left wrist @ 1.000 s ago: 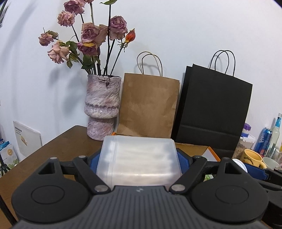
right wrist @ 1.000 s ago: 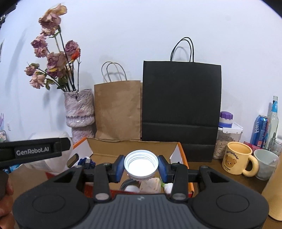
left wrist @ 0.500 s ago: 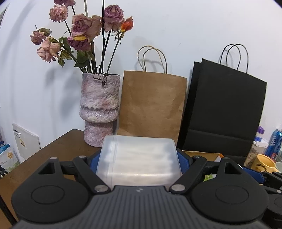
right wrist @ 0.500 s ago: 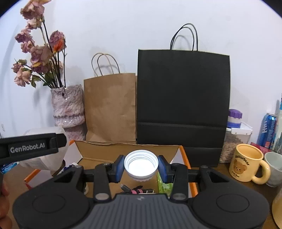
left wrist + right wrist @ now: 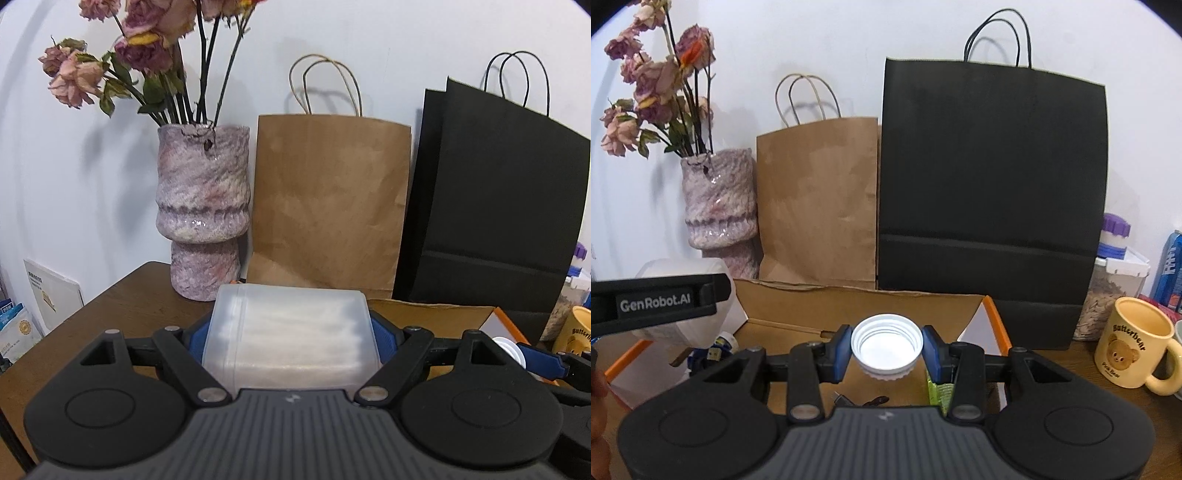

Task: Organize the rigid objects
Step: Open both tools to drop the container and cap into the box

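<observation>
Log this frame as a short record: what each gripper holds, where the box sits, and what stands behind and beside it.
left gripper: shut on translucent white plastic container
right gripper: shut on white ribbed screw cap, hollow side towards the camera
open cardboard box with orange edges: on brown wooden table, below the cap
behind box: brown paper bag, black paper bag
left of bags: mottled pink vase with dried roses
right of box: yellow bear mug
</observation>
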